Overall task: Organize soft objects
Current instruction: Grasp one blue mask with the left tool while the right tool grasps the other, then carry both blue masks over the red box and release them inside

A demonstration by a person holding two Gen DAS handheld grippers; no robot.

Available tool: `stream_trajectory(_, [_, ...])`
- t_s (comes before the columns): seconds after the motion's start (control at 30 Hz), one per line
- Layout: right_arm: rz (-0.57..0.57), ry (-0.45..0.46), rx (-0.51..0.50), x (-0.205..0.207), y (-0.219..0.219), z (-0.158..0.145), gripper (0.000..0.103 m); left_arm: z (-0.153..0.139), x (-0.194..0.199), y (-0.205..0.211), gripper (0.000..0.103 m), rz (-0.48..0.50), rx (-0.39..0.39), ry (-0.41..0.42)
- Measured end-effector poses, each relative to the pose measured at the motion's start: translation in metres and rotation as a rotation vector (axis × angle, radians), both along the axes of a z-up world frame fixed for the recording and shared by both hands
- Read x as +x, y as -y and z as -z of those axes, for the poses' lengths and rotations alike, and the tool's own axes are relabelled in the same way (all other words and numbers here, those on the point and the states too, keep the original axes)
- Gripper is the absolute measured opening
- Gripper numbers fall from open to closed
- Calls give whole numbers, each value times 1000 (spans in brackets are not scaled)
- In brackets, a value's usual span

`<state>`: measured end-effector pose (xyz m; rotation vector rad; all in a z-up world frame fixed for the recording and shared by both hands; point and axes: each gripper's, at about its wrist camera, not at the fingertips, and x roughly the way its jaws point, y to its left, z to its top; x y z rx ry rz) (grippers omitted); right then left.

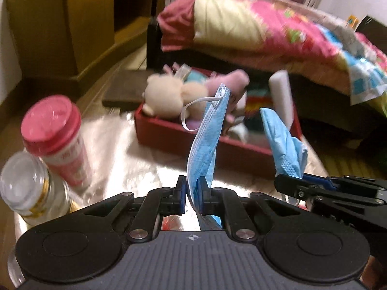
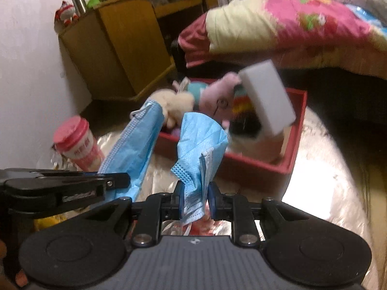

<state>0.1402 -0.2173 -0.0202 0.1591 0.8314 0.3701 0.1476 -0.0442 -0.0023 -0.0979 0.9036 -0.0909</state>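
My left gripper (image 1: 193, 183) is shut on a blue face mask (image 1: 205, 142), which stands up from the pads with a white ear loop at its top. To its right, my right gripper (image 1: 280, 181) is shut on crumpled blue mask fabric (image 1: 283, 140). In the right wrist view the right gripper (image 2: 194, 188) pinches that fabric (image 2: 200, 140), and the left gripper (image 2: 125, 180) holds its mask (image 2: 135, 140) at the left. Whether these are one mask or two I cannot tell. Behind stands a red box (image 1: 169, 133) with a cream plush (image 1: 167, 91), a pink plush (image 1: 232, 79) and a white foam block (image 1: 281, 94).
A pink-lidded cup (image 1: 55, 130) and a clear bottle (image 1: 31, 188) stand at the left on the shiny round table (image 1: 116, 149). A bed with a pink and yellow quilt (image 1: 266, 24) lies behind the box. A wooden cabinet (image 1: 72, 24) fills the back left.
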Motion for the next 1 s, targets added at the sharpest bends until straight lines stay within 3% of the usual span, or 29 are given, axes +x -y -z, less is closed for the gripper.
stream_trajectory(0.53, [89,156,21,40,15,-50,0,-46,44,10,6,-3,-9,154])
stream_trajectory(0.77, [120,187,-4,72,21,-56,0,-43,79,21,6,3,8,165])
stream_trajectory(1.0, [113,163,-48,101,17,-36,0,-23,110,28,6,-3,26,133])
